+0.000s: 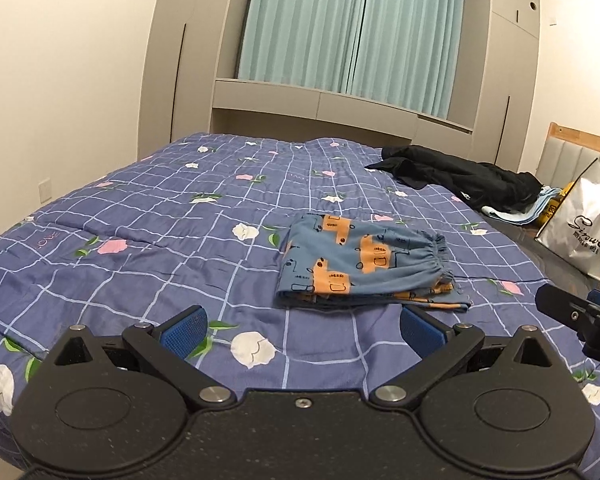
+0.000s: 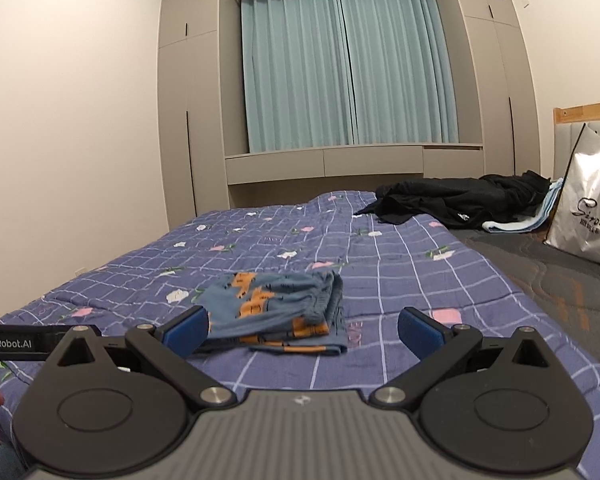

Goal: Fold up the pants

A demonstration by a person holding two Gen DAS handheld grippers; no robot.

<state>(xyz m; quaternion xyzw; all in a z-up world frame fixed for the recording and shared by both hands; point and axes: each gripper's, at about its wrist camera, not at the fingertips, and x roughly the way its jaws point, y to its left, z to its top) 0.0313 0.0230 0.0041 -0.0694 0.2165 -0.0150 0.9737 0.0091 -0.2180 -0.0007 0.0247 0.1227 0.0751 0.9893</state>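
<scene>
The pants [image 1: 364, 264] are blue with orange blocks and lie folded in a small flat stack on the purple checked quilt [image 1: 160, 216]; the elastic waistband faces right. They also show in the right wrist view [image 2: 276, 308]. My left gripper [image 1: 302, 332] is open and empty, held just in front of the stack. My right gripper [image 2: 302, 330] is open and empty, also just short of the pants. The right gripper shows at the right edge of the left wrist view [image 1: 580, 316].
A black garment [image 1: 460, 178] lies crumpled at the bed's far right over a light blue cloth [image 1: 516, 214]. A white shopping bag [image 1: 584, 228] stands at the right by the headboard [image 1: 580, 148]. Grey cupboards and teal curtains [image 1: 352, 28] line the far wall.
</scene>
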